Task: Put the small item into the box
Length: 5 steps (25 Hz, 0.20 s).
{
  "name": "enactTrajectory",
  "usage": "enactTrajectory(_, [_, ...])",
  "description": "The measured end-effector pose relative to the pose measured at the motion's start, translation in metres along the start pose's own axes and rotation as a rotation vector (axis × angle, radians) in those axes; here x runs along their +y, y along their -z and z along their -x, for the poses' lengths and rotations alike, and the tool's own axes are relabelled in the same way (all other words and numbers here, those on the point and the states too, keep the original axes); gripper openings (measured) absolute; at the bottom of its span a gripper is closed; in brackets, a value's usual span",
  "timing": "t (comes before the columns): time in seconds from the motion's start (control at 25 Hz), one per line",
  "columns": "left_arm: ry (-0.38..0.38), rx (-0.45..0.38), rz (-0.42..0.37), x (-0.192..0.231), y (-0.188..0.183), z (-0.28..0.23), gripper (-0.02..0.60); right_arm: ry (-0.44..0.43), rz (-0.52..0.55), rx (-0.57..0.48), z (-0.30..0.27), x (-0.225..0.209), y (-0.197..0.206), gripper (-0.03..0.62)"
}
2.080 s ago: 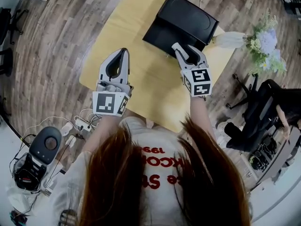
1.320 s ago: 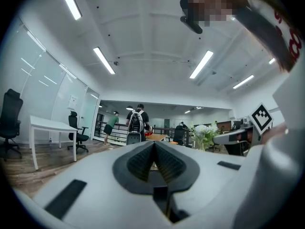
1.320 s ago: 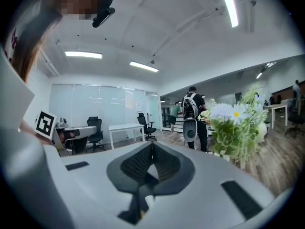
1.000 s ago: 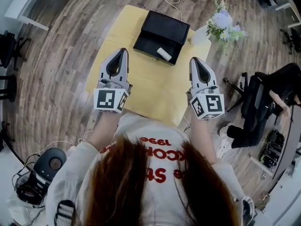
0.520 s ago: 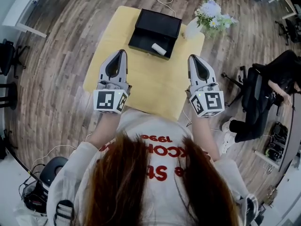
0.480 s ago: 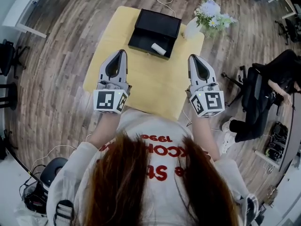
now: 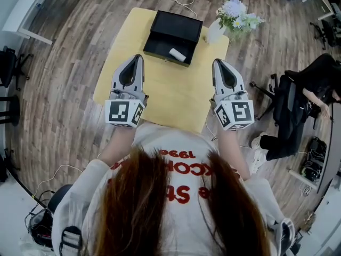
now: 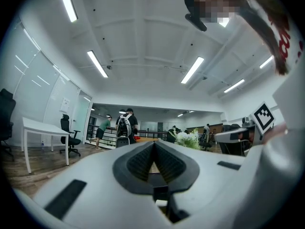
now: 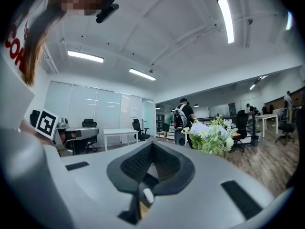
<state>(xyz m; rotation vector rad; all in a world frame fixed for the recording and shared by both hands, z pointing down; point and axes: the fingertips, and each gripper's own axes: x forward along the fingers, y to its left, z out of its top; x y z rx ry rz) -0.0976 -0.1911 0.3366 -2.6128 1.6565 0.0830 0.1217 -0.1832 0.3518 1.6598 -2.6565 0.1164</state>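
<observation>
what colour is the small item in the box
The small item is white, inside the black box; clearest in the head view.

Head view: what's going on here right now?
A person holds the left hand-held gripper and the right hand-held gripper over the near side of the yellow table, both shut and empty. The small white item lies inside the open black box at the table's far edge, so the job looks done.
</observation>
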Motion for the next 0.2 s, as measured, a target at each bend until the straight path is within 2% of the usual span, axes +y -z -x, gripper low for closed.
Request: enactTrajectory(0.2, [0.005,-0.002,-0.014,0.0007,-0.0029,-0.0028,0.008,-0.001,0.005,-0.003,-0.0026,-0.0002,-0.0029,0.005])
